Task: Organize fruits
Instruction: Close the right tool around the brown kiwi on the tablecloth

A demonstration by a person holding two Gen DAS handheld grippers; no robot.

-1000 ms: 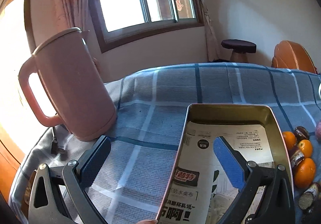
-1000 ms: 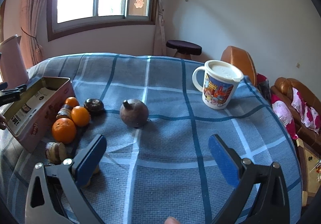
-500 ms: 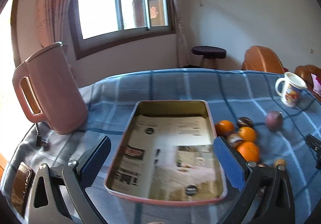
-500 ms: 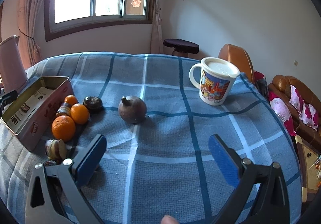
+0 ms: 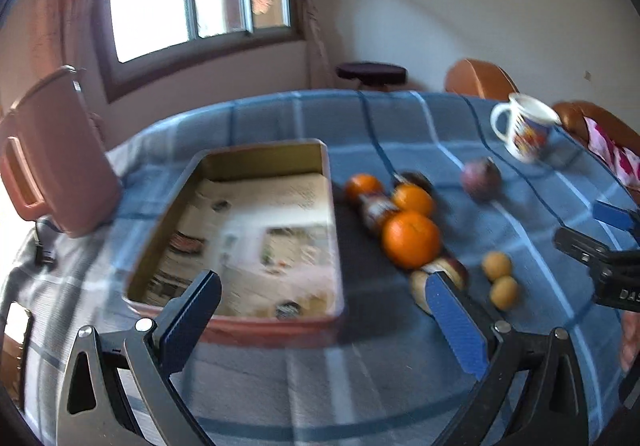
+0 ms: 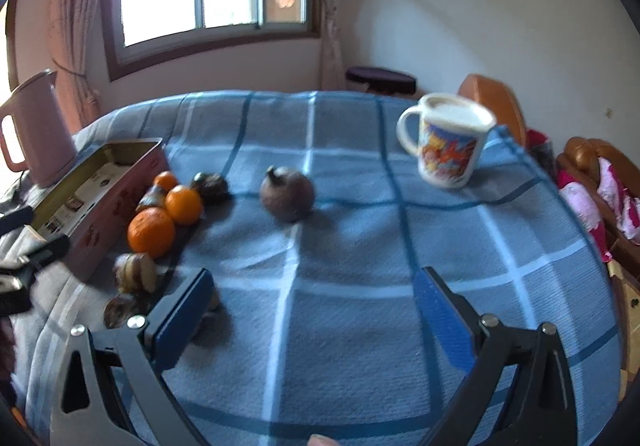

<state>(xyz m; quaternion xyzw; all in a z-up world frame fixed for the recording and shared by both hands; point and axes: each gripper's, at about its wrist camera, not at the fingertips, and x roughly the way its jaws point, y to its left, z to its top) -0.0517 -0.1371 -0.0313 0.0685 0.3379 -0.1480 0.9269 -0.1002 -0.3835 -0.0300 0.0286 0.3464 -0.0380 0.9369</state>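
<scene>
Orange fruits (image 5: 411, 239) beyond left gripper (image 5: 324, 316) | both jaws spread, holding nothing | right gripper (image 6: 316, 316)

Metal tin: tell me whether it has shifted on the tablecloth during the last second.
No. In the right wrist view the metal tin still sits beside the pink kettle, oranges along its side; only the camera moved.

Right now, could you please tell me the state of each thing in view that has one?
left gripper: open, holding nothing
right gripper: open, holding nothing
tin box: lidless, paper-lined, no fruit inside
pink kettle: upright, lid shut
mug: upright
oranges: outside the box
</scene>
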